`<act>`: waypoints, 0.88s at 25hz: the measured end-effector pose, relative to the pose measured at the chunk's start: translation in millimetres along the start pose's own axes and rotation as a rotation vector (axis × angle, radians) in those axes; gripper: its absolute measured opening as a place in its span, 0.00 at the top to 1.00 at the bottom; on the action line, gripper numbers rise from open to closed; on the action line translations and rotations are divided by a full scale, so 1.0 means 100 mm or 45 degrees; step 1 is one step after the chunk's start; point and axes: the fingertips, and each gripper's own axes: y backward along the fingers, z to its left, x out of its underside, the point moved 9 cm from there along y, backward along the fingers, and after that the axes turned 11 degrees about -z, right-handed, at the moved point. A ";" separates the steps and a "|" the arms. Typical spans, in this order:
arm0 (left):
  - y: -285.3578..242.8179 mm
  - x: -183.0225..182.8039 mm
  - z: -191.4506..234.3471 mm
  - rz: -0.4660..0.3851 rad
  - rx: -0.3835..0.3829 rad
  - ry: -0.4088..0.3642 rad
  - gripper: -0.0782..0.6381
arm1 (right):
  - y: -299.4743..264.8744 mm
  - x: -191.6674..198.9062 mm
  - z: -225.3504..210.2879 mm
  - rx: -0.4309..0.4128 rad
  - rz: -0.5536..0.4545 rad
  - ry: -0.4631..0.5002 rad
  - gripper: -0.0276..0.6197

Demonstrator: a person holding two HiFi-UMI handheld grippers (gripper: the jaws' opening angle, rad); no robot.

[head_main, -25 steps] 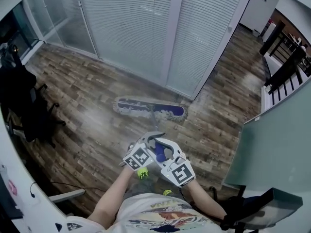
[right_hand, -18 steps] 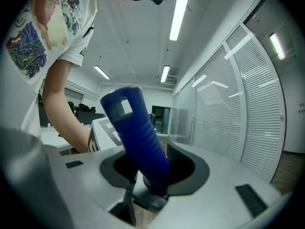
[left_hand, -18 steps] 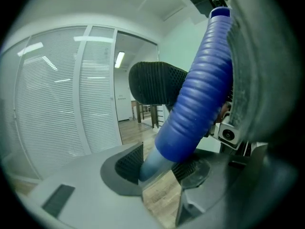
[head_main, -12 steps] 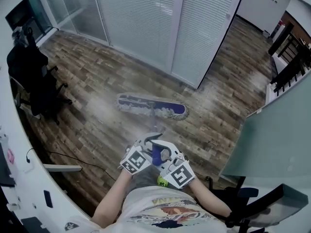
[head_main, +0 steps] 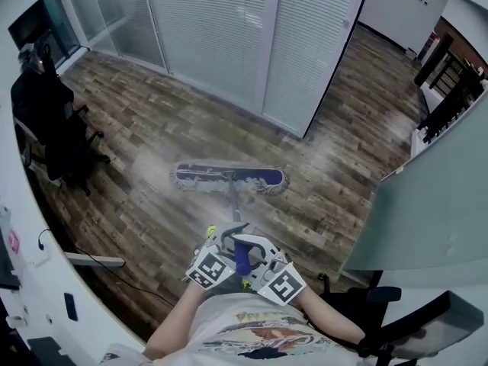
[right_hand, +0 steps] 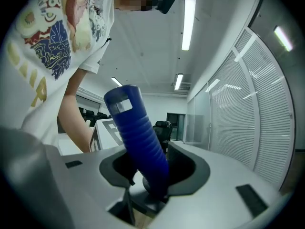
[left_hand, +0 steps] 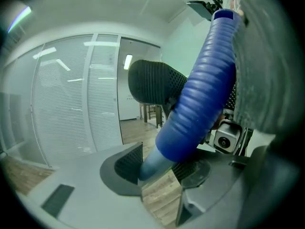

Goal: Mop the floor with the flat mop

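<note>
Both tools sit close in front of the person's belly, side by side at the top of the mop (head_main: 231, 204). The left tool (left_hand: 159, 170) is clenched on the blue handle (left_hand: 200, 104), which slants up between its jaws. The right tool (right_hand: 155, 174) grips the same handle. Its jaws have just been opening a little, with the handle between them against the pads. The pole slopes down and away from the tools to the head (head_main: 229, 178). The head lies flat and crosswise on the wood floor (head_main: 137, 128), well apart from them, short of the blinds (head_main: 221, 29).
</note>
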 end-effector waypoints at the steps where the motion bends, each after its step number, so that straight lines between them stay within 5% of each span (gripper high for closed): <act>1: -0.02 0.00 0.00 0.004 0.017 -0.009 0.70 | 0.01 0.01 -0.01 0.005 -0.008 0.002 0.71; 12: -0.16 0.16 0.34 -0.018 0.031 -0.033 0.69 | -0.13 0.22 -0.29 -0.022 -0.002 -0.003 0.69; 22: -0.24 0.20 1.62 -0.022 0.046 -0.027 0.70 | -1.04 0.36 -1.18 -0.011 0.004 0.024 0.69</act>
